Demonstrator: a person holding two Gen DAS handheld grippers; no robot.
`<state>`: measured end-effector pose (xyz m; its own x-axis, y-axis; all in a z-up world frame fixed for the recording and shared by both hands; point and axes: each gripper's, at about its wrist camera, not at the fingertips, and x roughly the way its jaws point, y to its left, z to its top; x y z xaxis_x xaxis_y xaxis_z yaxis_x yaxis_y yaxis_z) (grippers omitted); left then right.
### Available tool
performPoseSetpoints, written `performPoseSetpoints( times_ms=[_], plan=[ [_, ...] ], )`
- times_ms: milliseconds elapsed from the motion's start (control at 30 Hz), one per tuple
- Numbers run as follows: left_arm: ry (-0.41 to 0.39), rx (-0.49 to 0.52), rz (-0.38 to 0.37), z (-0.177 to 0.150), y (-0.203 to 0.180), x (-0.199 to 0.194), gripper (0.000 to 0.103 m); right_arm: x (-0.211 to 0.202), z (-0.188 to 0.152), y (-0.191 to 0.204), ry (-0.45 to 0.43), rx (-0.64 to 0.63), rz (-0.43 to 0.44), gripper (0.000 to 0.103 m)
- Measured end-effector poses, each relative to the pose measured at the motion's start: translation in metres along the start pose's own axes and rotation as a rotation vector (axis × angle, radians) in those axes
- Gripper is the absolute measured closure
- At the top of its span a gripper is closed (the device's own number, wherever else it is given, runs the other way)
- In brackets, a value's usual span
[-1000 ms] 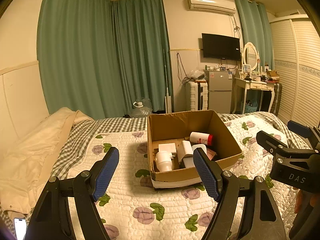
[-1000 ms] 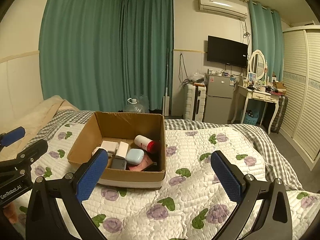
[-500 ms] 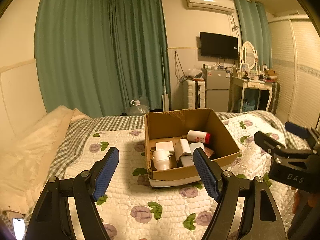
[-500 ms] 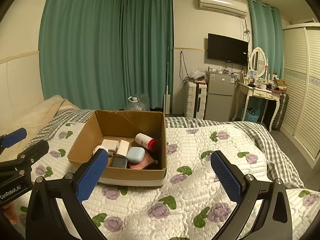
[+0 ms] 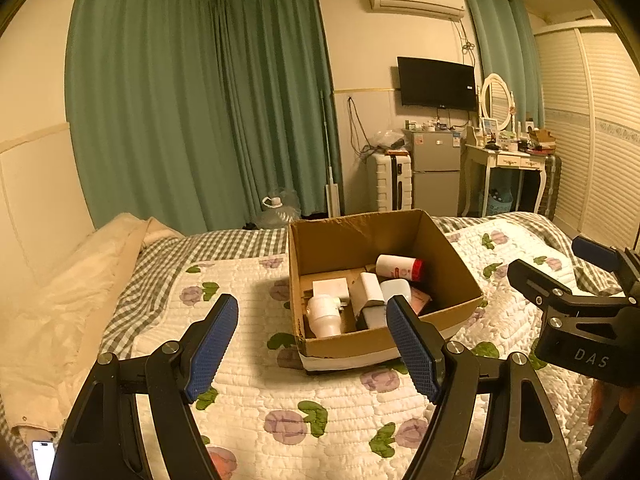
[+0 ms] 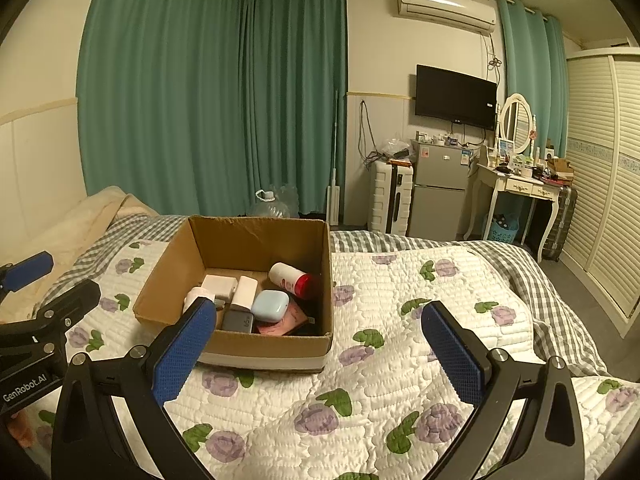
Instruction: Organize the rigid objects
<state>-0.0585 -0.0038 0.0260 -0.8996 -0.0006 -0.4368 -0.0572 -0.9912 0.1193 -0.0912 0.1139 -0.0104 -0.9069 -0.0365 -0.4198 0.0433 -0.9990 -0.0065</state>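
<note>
Right wrist view shows the open brown cardboard box [image 6: 256, 280] sitting on the white floral quilted bed [image 6: 400, 360], crammed with a white bottle with a red cap [image 6: 291, 278], a pale blue rounded case [image 6: 270, 306], a dark block marked "65w" [image 6: 239, 321] and white adapters, while my right claw [image 6: 316, 356] and left claw [image 5: 312, 344] both hover spread wide and empty, short of the box. My worry is that the soft quilt lets the box tip or slide if I press its rim, and the tight jumble may make me nudge a neighbour or lose the round bottle. Readable writing: "GenRobot.AI" on my left claw's body, "DAS" on my right's; the bottle's label is too small to read.
</note>
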Motion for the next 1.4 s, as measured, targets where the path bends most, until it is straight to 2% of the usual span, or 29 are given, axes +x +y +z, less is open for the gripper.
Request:
performPoseSetpoints(
  times_ms=[167,267,367,433,600,733,867,1033,1167,1300,1400],
  plan=[
    [0.034,0.017,-0.012,0.000,-0.002,0.006,0.024,0.002,-0.001,-0.002,0.013,0.000,-0.003,0.000],
    [0.049,0.047,0.014,-0.001,-0.006,0.010,0.024,0.003,-0.002,-0.003,0.019,-0.001,-0.004,0.000],
    [0.025,0.081,0.068,-0.003,-0.010,0.012,0.024,0.004,-0.002,-0.004,0.024,-0.002,-0.005,0.000],
    [0.034,0.074,0.049,-0.004,-0.009,0.013,0.024,0.005,-0.002,-0.004,0.027,-0.002,-0.005,0.000],
    [-0.006,0.044,0.031,-0.001,-0.003,0.005,0.024,0.007,-0.003,-0.005,0.033,0.002,-0.007,0.000],
    [-0.008,0.020,0.036,0.002,0.002,0.004,0.024,0.009,-0.004,-0.006,0.047,0.003,-0.011,0.000],
    [0.005,0.036,-0.007,0.002,0.000,0.007,0.024,0.011,-0.005,-0.006,0.059,-0.001,-0.015,0.000],
    [-0.035,0.054,0.042,0.001,-0.002,0.001,0.024,0.012,-0.005,-0.006,0.057,0.003,-0.015,0.000],
    [-0.058,-0.022,0.099,-0.001,0.010,0.000,0.024,0.012,-0.004,-0.007,0.054,0.006,-0.013,0.000],
    [-0.033,-0.102,0.060,0.000,0.024,0.002,0.024,0.011,-0.004,-0.006,0.052,0.004,-0.011,0.000],
    [-0.035,-0.101,0.048,-0.001,0.024,0.001,0.024,0.011,-0.004,-0.004,0.049,0.003,-0.011,0.000]
  ],
)
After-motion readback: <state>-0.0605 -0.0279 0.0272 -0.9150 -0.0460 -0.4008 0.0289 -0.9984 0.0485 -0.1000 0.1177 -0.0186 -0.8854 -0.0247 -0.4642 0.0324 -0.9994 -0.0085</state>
